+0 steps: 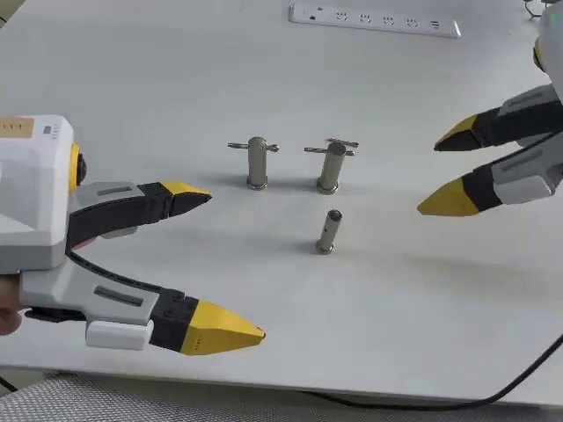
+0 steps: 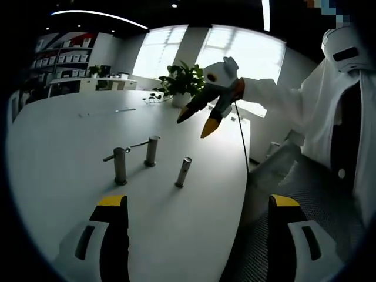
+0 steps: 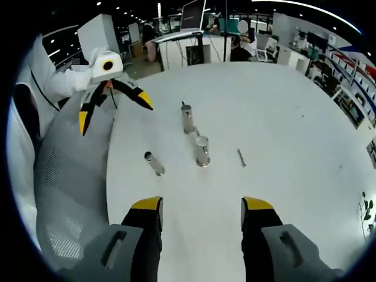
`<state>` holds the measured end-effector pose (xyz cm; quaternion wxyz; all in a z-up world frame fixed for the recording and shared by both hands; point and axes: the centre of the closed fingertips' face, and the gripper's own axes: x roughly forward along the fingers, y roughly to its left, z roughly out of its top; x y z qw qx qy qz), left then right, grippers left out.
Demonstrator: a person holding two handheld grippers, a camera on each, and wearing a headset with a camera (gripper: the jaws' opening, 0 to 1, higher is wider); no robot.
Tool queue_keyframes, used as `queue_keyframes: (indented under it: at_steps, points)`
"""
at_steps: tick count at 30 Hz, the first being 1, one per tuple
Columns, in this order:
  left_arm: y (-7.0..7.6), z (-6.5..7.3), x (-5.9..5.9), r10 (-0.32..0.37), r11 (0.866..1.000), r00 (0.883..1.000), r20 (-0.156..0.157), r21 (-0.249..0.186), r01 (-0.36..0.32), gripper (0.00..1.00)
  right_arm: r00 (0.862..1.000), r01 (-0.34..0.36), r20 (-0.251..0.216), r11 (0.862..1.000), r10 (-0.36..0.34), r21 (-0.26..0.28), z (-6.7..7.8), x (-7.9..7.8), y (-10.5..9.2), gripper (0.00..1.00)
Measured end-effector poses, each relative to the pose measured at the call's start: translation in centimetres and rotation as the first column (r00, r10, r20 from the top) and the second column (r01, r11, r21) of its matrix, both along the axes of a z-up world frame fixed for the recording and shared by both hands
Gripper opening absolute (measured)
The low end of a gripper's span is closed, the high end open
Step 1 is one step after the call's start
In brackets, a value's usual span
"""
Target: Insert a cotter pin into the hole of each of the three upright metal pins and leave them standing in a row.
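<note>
White workbench (image 1: pixel 132 70) all round, power strip (image 1: pixel 374 19) along the far edge. Starting with my left tongs (image 1: pixel 233 264) — jaws spread wide, nothing between them, hanging near the table's front edge, out of the pins' way, I'd guess. Next, the left metal pin (image 1: pixel 257 163), upright, a cotter pin (image 1: pixel 253 147) crosswise through its top. Just beside it the second metal pin (image 1: pixel 331 167), upright too, its own cotter pin (image 1: pixel 332 148) through the head. In front of that one, nearer me, the third metal pin (image 1: pixel 328 231) — nothing through its top, and out of the row. Over to my right tongs (image 1: pixel 429 178), parted and empty, well apart from the pins. In the right gripper view a thin sliver (image 3: pixel 241 157) on the table beside them may be the last cotter pin, too small to be sure
</note>
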<state>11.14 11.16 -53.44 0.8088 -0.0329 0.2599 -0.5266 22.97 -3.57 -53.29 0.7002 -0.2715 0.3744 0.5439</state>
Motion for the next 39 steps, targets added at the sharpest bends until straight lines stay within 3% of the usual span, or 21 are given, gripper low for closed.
queue_keyframes:
  at_steps: [3, 4, 7, 10, 14, 18, 23, 25, 27, 31, 39]
  points:
    - [0.1, -0.1, 0.1, 0.015, 1.0, 1.0, -0.004, 0.002, -0.015, 0.99, 1.0, 0.004, 0.016, 1.0, -0.004, -0.028, 0.4, 2.0, 0.4, 0.49]
    - [0.1, -0.1, 0.1, 0.017, 1.0, 1.0, -0.015, -0.004, -0.017, 0.99, 1.0, 0.007, 0.019, 1.0, -0.006, -0.03, -0.1, 3.2, 0.5, 0.47]
    - [0.1, -0.4, 0.0, 0.021, 1.0, 0.999, -0.043, -0.009, -0.022, 0.99, 1.0, 0.005, 0.004, 0.999, -0.005, -0.036, -0.6, 4.9, 0.7, 0.3]
    - [0.2, -0.4, 0.0, 0.022, 1.0, 0.999, -0.035, -0.002, -0.022, 0.99, 1.0, 0.0, 0.031, 0.998, 0.002, -0.069, -1.6, 6.6, 0.9, 0.17]
    - [0.3, 0.0, 0.1, 0.031, 0.999, 0.999, -0.036, -0.016, -0.031, 0.99, 0.999, -0.006, 0.041, 0.996, 0.01, -0.089, -3.0, 8.0, 1.7, 0.12]
    - [0.9, 0.3, 0.8, 0.063, 0.998, 0.998, -0.021, -0.015, -0.063, 0.98, 0.994, -0.07, 0.068, 0.985, 0.081, -0.156, -4.0, 8.4, 2.3, 0.07]
    - [1.5, 0.4, 1.1, 0.085, 0.996, 0.996, -0.012, -0.015, -0.085, 0.97, 0.981, -0.16, 0.065, 0.952, 0.183, -0.261, -5.8, 8.4, 2.9, 0.08]
    - [1.8, 0.3, 1.1, 0.093, 0.996, 0.996, -0.015, -0.012, -0.093, 0.97, 0.978, -0.176, 0.065, 0.947, 0.201, -0.269, -6.3, 8.5, 3.4, 0.08]
    - [2.0, 0.3, 1.0, 0.111, 0.993, 0.993, -0.044, -0.03, -0.112, 0.96, 0.978, -0.18, 0.053, 0.948, 0.201, -0.263, -6.8, 8.7, 4.0, 0.07]
    - [2.1, 0.3, 0.9, 0.12, 0.992, 0.992, -0.042, -0.044, -0.122, 0.93, 0.98, -0.183, 0.031, 0.953, 0.196, -0.239, -7.1, 8.8, 5.4, 0.05]
    - [2.2, 0.1, 0.7, 0.128, 0.99, 0.99, -0.06, -0.051, -0.132, 0.92, 0.975, -0.21, 0.017, 0.937, 0.224, -0.278, -7.9, 8.8, 6.0, 0.01]
